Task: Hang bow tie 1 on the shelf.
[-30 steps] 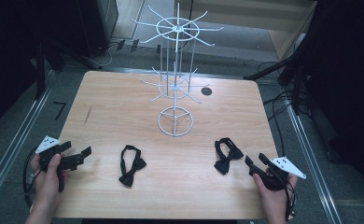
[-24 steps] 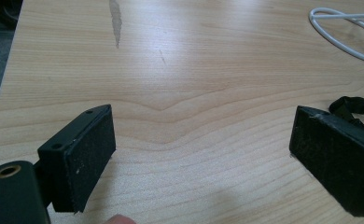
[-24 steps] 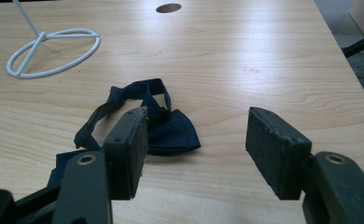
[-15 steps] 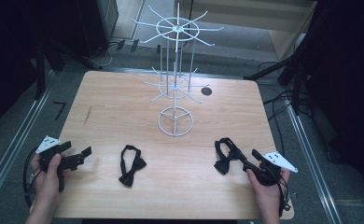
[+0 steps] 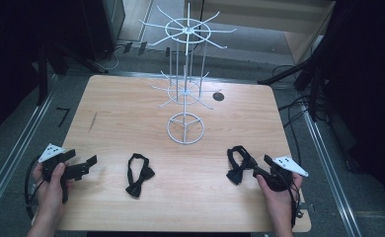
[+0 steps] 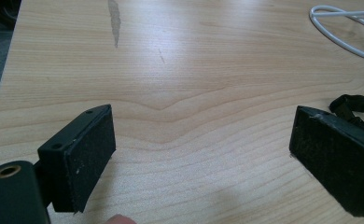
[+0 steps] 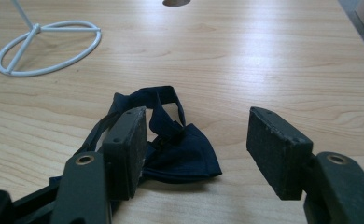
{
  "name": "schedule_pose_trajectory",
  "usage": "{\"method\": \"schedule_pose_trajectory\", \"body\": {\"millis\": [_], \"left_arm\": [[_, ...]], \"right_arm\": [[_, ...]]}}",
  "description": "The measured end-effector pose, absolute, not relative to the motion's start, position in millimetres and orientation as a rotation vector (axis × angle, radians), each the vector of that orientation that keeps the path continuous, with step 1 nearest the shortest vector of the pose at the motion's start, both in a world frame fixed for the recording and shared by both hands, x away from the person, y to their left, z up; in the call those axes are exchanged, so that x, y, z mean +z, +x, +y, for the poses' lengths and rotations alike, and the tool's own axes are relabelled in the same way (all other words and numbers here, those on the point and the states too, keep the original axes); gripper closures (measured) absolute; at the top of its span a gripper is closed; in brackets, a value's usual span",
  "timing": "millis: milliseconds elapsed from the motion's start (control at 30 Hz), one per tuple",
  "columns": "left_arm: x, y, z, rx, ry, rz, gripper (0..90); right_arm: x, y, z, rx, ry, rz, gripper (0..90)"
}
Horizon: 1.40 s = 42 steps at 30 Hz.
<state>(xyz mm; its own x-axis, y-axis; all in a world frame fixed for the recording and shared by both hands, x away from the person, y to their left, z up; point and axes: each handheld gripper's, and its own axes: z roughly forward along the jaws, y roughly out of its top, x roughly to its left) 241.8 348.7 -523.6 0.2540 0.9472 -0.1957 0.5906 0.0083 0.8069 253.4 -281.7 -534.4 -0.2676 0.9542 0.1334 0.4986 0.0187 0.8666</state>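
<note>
Two black fabric bow ties on the pale wood-grain table (image 5: 131,123): one bow tie (image 5: 138,175) lower centre-left, the other bow tie (image 5: 240,165) lower right, plus one white wire rack (image 5: 185,106) up the middle. Right gripper (image 7: 196,149) has just been spreading its flat padded jaws; they're wide apart, gripping nothing, with that tie partly between them. Left gripper (image 6: 201,163) at lower left gapes wide over bare wood, empty.

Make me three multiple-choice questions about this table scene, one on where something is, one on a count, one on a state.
1. Where does the white wire rack stand?
A. middle of the table's far half
B. near left corner
C. on the floor

2. How many bow ties lie on the table?
A. one
B. two
C. four

3. How are the right gripper's jaws?
A. open
C. clamped on the rack
B. shut on nothing

Answers: 1 A, its ring base sits mid-table. 2 B, the left bow tie and the right bow tie. 3 A, the pads stand apart, the tie partly between them.
</note>
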Motion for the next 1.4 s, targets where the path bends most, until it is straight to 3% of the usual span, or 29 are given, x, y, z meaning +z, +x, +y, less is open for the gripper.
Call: {"method": "schedule_pose_trajectory", "body": {"millis": [333,567,933,1200,1400], "left_arm": [[-523.7,241.8,348.6,0.531,1.683,1.435,7.7],[-523.6,241.8,348.4,0.533,1.683,1.436,7.7],[-523.8,242.0,348.1,0.531,1.684,1.437,7.7],[-523.8,242.1,347.9,0.532,1.686,1.436,7.7],[-523.8,242.1,347.9,0.532,1.686,1.436,7.7]], "right_arm": [[-538.6,265.9,-271.7,1.134,1.482,1.842,37.7],[-539.4,271.9,-269.9,1.122,1.515,1.857,44.7],[-545.2,279.9,-270.3,1.089,1.592,1.872,47.2],[-548.3,281.7,-272.4,1.079,1.622,1.916,62.1],[-546.4,280.1,-274.2,1.095,1.623,1.945,82.0]]}}
